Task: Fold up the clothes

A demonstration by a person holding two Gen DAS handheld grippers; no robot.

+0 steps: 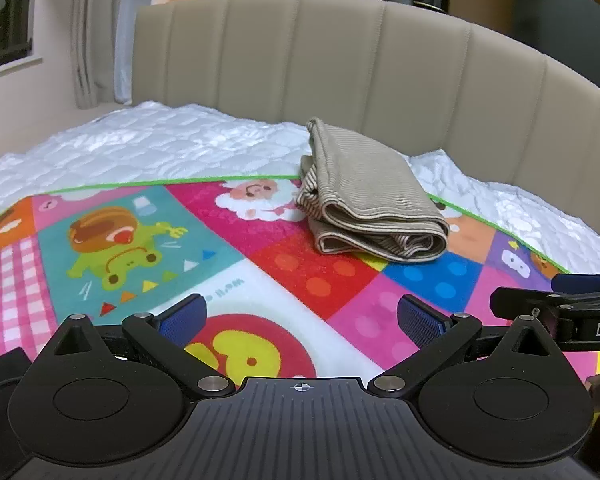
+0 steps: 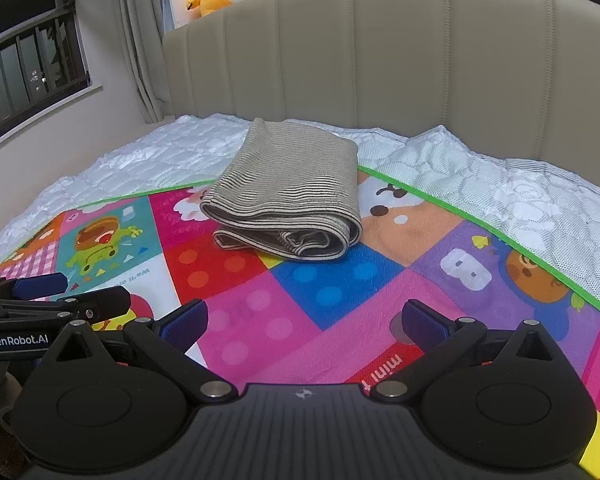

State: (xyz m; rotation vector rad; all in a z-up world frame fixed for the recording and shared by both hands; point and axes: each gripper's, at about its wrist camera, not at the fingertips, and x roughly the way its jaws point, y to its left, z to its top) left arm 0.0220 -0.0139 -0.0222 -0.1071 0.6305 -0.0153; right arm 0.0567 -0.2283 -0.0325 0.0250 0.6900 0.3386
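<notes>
On the bed, a colourful mat (image 1: 260,280) carried the striped garment (image 1: 372,200), already folded into a compact bundle near its far edge. Both the left hand-held gripper (image 1: 302,320) and right hand-held gripper (image 2: 304,322) hung wide and empty; folding looked finished.

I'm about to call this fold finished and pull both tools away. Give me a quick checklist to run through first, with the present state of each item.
1. Striped garment is folded into a compact stack: ok, several layers show at its near edge.
2. Garment rests on the colourful mat: partly ok, its far end overhangs the green border onto the white quilt.
3. Left gripper jaws wide apart and empty: ok.
4. Right gripper jaws wide apart and empty: ok.
5. Both grippers apart from the garment: ok, bare mat lies between.
6. Underside layers lying flat: cannot tell, hidden.
</notes>
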